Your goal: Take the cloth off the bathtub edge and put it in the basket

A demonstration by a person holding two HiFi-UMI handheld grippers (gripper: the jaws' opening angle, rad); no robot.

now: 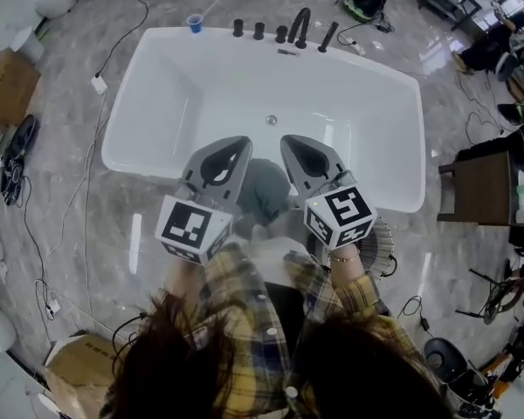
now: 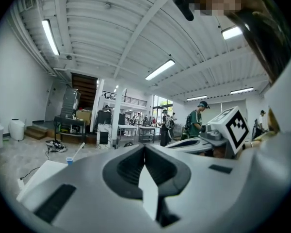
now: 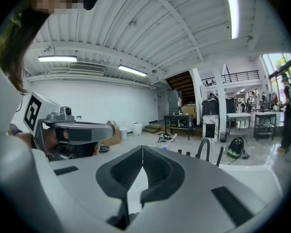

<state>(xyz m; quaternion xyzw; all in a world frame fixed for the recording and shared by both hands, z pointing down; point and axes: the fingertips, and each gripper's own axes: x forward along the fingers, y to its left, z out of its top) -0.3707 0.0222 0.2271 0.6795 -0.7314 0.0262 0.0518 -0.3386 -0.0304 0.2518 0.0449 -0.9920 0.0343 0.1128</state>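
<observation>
grey marbled floor (image 1: 87,199) all round, cables trailing across it, and a white bathtub (image 1: 183,85) is filling the middle of the head view. black taps (image 1: 299,26) are standing on its rim at twelve o'clock, and a small blue cup (image 1: 195,24) is sitting at eleven. a wooden stool (image 1: 485,186) is standing off the tub at three o'clock, and a cardboard box (image 1: 9,81) is lying out at nine.

the grey cloth (image 1: 264,188) is lying bunched on the tub's edge at six o'clock, right in front of the person. the left gripper (image 1: 236,147) is hovering just beside it at its ten o'clock, and the right gripper (image 1: 293,145) is hovering at its one o'clock, so the cloth is sitting between the two bodies, both noses pointing out over the tub.

in the left gripper view the jaws are pressing together at the tip, nothing pinched between them. it is the same in the right gripper view: jaws closed on each other, no cloth in them, with the taps showing beyond.

the basket (image 1: 382,244) is peeking out at four o'clock from the cloth, on the floor outside the tub and partly hidden behind the right gripper's marker cube. checked sleeves (image 1: 244,304) are reaching up from the bottom of the head view to both grippers.
</observation>
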